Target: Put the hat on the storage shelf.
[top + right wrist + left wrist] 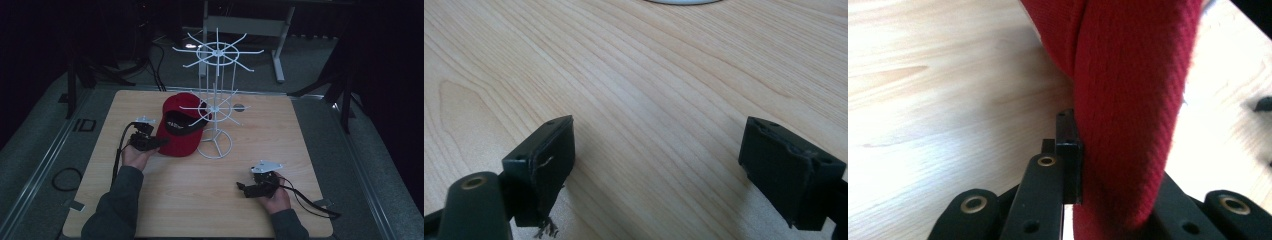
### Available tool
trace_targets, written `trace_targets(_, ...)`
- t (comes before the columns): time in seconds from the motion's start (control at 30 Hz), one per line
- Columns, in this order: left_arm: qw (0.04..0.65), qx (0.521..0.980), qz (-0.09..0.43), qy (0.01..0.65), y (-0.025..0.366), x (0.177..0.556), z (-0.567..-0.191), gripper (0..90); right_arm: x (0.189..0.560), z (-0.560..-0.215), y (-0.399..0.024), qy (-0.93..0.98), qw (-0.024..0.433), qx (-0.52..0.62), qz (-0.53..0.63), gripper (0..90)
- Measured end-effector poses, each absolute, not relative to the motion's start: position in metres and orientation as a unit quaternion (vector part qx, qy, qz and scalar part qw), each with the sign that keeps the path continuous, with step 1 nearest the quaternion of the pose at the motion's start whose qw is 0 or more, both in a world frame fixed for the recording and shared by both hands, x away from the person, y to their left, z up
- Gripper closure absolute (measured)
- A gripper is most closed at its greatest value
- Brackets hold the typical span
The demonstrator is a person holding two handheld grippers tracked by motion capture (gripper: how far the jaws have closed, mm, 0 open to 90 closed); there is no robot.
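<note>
Two hand-held grippers on one pale wooden tabletop, each in a person's hand.

Item, left hand-held gripper: seen from above at the left-centre of the tabletop, its tip at the brim of a red cap. Its own camera adds what the high view cannot: the jaws are clamped on a fold of the red fabric, one black pad pressed flat against the cloth, the other jaw hidden behind it.

Item, red cap: lies on the tabletop left of centre, underside up, dark inner band showing, just beside the round base of a white wire rack. Some of the rack's lower prongs reach over the cap.

Item, right hand-held gripper: at the front right, well apart from cap and rack. Its own camera shows the jaws spread wide with bare wood between them, and a sliver of the rack's white base at the top edge.
</note>
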State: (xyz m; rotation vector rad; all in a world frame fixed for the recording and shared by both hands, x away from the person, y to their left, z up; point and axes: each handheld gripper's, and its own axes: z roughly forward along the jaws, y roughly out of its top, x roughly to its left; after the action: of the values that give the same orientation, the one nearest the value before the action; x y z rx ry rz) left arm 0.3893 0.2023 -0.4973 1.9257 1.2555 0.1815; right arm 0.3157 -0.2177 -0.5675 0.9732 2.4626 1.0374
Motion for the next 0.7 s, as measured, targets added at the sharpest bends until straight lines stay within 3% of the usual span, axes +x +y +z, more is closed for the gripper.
trace_targets(0.7, 0.432, 0.697, 0.191, 0.540, 0.243, 0.370, -0.466, 85.6, 0.316, -0.567, -0.218, 0.857, 0.148, 0.338, 0.361, 14.7)
